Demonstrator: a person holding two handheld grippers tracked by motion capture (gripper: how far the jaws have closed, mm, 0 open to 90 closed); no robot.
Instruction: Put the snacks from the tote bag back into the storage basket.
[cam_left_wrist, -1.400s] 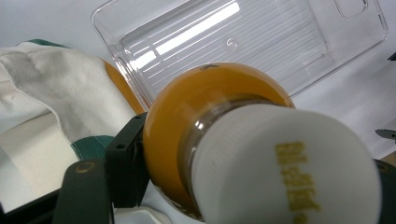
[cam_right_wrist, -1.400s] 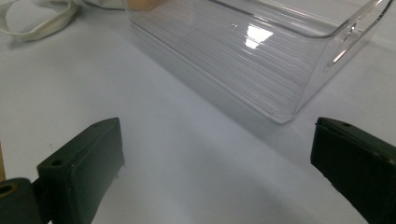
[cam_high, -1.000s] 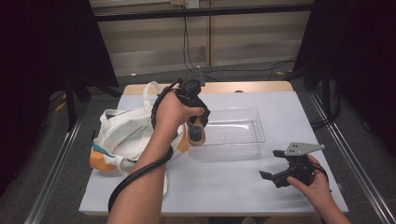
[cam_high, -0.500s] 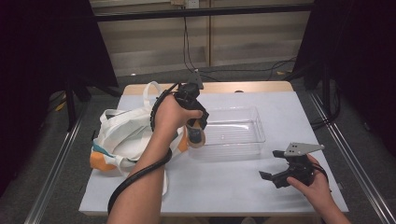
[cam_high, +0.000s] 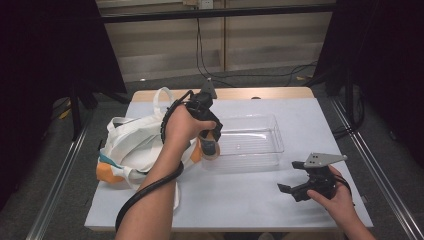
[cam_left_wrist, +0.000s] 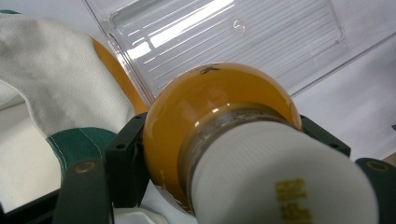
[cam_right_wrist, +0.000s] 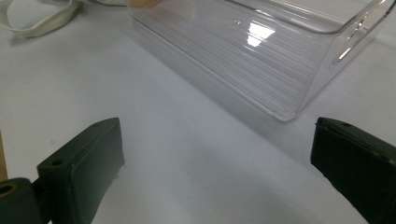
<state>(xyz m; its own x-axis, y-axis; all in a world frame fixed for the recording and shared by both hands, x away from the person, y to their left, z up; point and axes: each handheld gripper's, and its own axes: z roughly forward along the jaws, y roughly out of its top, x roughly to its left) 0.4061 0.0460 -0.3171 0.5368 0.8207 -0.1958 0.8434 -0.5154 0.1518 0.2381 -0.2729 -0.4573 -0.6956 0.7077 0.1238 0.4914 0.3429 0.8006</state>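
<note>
I'm seeing the clear tray (cam_high: 250, 145) lying bare inside, beside the white tote bag (cam_high: 132, 145). My left gripper (cam_high: 209, 142) is clenching an amber bulb (cam_left_wrist: 210, 112) at the tray's left edge, its long axis running along the jaws, rounded end pointing away from the camera. My right gripper (cam_high: 292, 190) is resting spread wide, holding nothing.

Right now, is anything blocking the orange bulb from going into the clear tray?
Nothing visible. The left claw holds the orange bulb by the clear tray's left end, and the tray looks empty.
</note>
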